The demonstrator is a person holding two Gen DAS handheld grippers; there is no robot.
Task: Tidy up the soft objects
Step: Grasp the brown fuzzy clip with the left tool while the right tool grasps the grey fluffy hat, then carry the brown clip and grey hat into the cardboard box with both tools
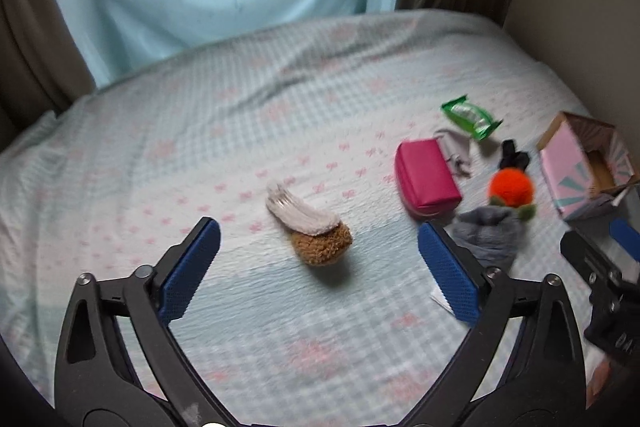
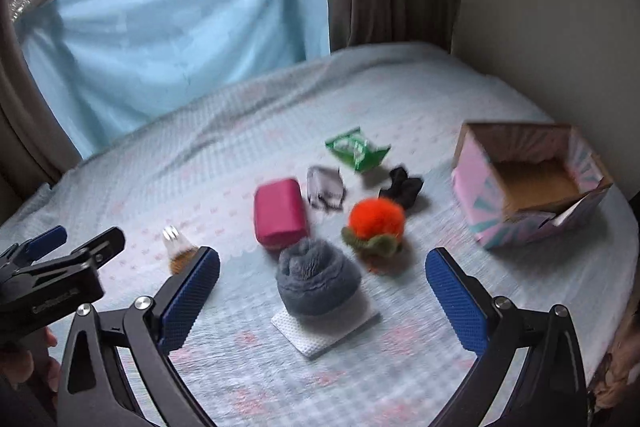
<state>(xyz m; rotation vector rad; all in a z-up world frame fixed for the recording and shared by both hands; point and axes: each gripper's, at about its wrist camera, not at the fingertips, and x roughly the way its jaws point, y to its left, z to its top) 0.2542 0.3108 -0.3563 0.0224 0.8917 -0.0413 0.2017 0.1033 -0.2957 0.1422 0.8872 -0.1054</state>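
Checked bed cover [image 2: 240,131], pink pouch [image 2: 280,215], grey towel [image 2: 318,281], open box [image 2: 528,183]

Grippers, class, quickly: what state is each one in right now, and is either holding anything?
Left gripper: open, holding nothing; the brown slipper lies beyond its fingers.
Right gripper: open, holding nothing; the grey towel lies untouched.

Left gripper [image 1: 319,259] frame: curved black arms, joined by silver round-head screws.
Right gripper [image 2: 323,287] frame: built alike, black with silver screws.
Pads [image 1: 192,267]: blue, finely textured, fitted inside both jaws.
Marking: small white lettering, illegible, printed on the black housing.
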